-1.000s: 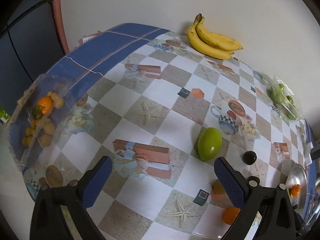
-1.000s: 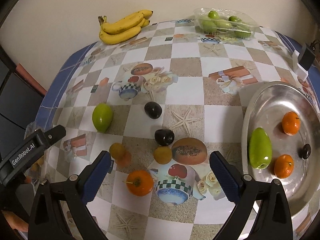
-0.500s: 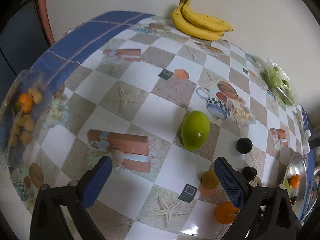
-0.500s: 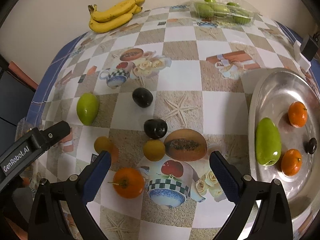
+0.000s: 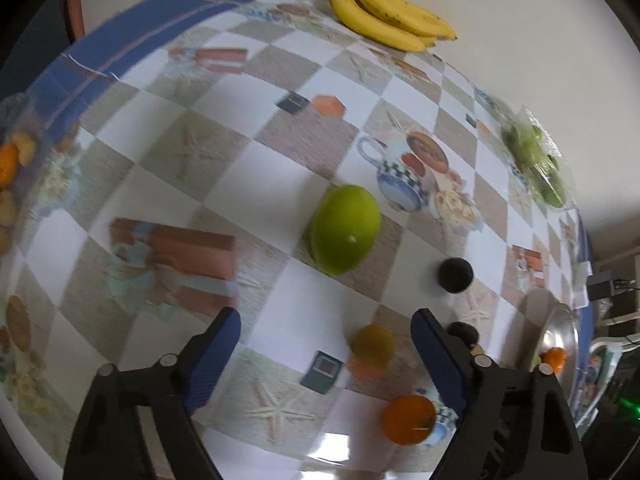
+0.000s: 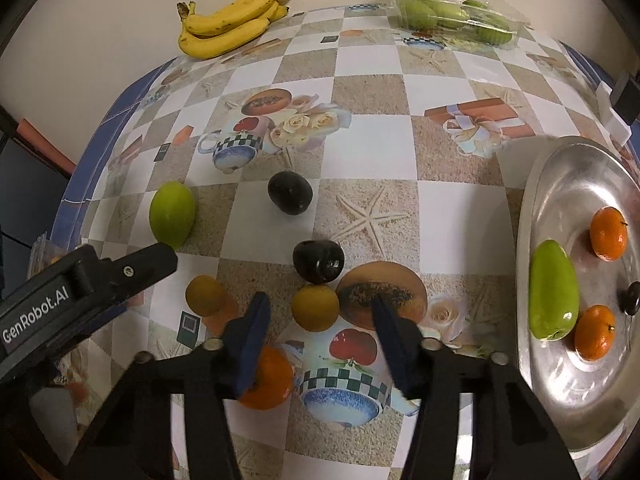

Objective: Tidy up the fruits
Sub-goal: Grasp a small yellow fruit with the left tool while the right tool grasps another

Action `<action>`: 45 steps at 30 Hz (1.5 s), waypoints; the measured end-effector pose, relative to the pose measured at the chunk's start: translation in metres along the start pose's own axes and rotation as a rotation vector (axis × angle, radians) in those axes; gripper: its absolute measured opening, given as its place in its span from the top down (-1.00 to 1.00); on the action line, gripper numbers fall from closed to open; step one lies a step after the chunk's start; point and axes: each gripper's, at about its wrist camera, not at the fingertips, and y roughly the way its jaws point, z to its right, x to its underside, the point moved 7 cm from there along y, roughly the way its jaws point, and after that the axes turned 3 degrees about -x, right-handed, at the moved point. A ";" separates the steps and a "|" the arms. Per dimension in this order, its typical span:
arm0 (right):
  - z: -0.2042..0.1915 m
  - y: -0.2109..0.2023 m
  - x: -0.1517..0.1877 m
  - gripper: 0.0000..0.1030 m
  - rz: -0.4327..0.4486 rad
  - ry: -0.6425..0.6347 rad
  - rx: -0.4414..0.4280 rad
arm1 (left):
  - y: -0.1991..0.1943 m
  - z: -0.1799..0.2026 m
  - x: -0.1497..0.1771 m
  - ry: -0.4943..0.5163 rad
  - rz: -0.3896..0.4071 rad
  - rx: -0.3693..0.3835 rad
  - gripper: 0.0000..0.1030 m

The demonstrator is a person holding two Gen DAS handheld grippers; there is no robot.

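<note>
Loose fruit lies on a checked tablecloth. In the right wrist view my right gripper (image 6: 320,316) hangs over a small yellow fruit (image 6: 315,307). That fruit sits between the closing jaws, and a gap shows on both sides. An orange (image 6: 268,380) is half hidden behind its left finger, and a dark plum (image 6: 318,260) lies just beyond. My left gripper (image 5: 326,332) is also closing, with another yellow fruit (image 5: 374,344) low between its fingers near the right one, untouched. A green mango (image 5: 346,228) lies ahead of it.
A silver plate (image 6: 560,184) at the right holds a green mango (image 6: 554,296), two oranges and a plum. Bananas (image 6: 232,20) and a clear box of green fruit (image 6: 456,16) sit by the far wall. A second plum (image 6: 290,198) lies mid-table. The left tool's black housing (image 6: 80,284) crosses the left side.
Both pairs of jaws have narrowed, the right far more. The left view has dropped and tilted toward the green mango. The right gripper has sunk over the yellow fruit.
</note>
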 end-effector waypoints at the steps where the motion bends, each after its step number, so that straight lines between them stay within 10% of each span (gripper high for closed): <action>1: 0.000 0.000 0.000 0.00 0.001 0.001 0.001 | 0.001 0.003 0.001 0.001 -0.010 0.016 -0.64; 12: -0.003 0.006 0.000 0.48 -0.013 -0.010 -0.012 | 0.011 0.027 0.009 0.040 -0.056 0.071 -0.14; 23: 0.000 -0.004 -0.001 0.50 -0.004 0.011 -0.047 | 0.015 0.034 0.010 0.045 -0.061 0.076 0.36; 45: 0.002 -0.023 -0.005 0.50 0.016 0.014 -0.082 | 0.002 0.026 0.005 0.025 -0.003 0.027 0.49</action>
